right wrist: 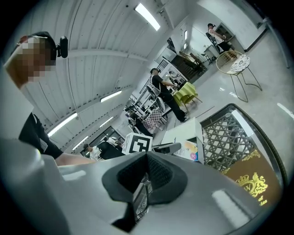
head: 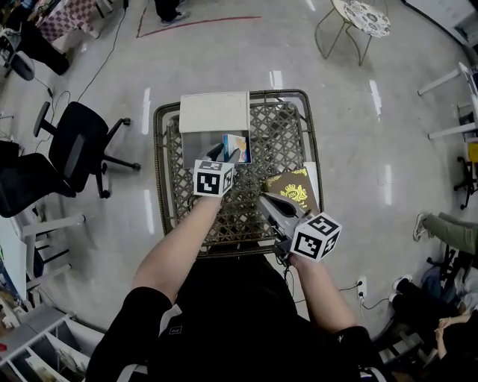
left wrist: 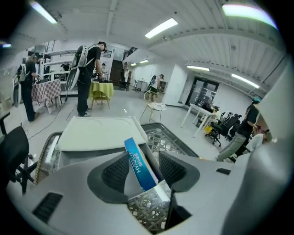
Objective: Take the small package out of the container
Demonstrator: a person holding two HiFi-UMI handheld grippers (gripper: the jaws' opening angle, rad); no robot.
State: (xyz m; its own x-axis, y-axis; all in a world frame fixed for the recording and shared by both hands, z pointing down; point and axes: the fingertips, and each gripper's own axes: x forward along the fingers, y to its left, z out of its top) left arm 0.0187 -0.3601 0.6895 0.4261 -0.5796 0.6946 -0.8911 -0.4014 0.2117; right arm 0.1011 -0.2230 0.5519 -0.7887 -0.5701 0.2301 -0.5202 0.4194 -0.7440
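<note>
A white container point(head: 196, 144) with its lid point(head: 215, 112) folded back stands at the far end of the wicker table point(head: 159, 179). The small package point(head: 238, 146), blue with a colourful face, stands on edge in it. My left gripper point(head: 225, 155) reaches into the container, shut on the package. In the left gripper view the blue package point(left wrist: 139, 164) stands tilted between the pads, with the lid point(left wrist: 98, 133) beyond. My right gripper point(head: 267, 200) hovers over the table's right side, shut and holding nothing; its pads point(right wrist: 158, 176) meet. The right gripper view shows the package point(right wrist: 193, 149) too.
A dark book with a gold crest point(head: 293, 190) lies on the table just beyond my right gripper. A black office chair point(head: 75, 149) stands left of the table and a round-topped stool point(head: 360, 19) far behind it. People stand further back in the room.
</note>
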